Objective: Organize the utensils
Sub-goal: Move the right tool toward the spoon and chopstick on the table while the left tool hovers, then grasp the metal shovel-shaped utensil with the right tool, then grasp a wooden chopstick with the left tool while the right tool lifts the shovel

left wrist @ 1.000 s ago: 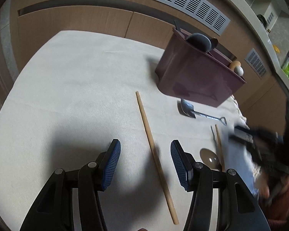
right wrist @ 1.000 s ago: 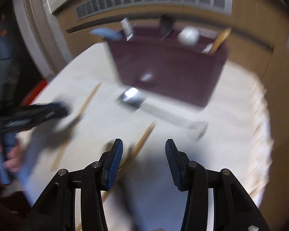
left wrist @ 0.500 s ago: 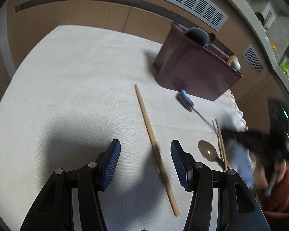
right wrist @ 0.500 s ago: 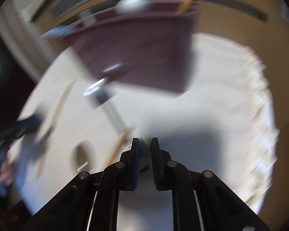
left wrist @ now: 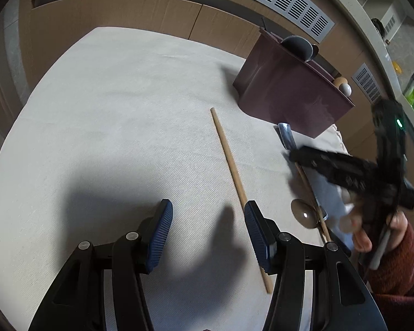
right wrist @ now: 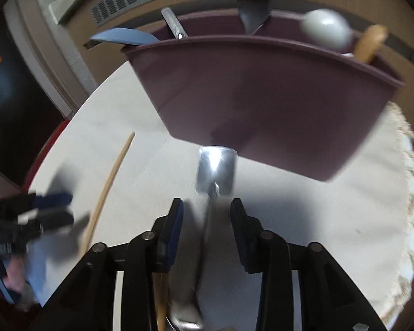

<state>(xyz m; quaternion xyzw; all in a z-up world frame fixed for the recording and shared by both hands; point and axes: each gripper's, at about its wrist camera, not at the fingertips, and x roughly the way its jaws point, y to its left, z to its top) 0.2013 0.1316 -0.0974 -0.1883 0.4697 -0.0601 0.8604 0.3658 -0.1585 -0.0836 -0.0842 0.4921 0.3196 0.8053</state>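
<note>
Metal spoon (right wrist: pixel 215 171) lies lengthwise between the spread right gripper (right wrist: pixel 205 215), bowl toward the maroon bin (right wrist: pixel 262 91) (no readable labels); left gripper (left wrist: pixel 208 229) spread, empty.

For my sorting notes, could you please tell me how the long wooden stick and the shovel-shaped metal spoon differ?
The wooden stick is plain, straight and tan; the metal spoon is shiny with a flat blade. The stick lies clear of the maroon bin; the spoon's blade sits at its base, its handle between the open right gripper fingers. Both lie on the cloth.

Black-framed left gripper (left wrist: pixel 208 229), ribbed blue fingers (left wrist: pixel 162 229), silver screws, maroon sleeve (left wrist: pixel 397 262).
</note>
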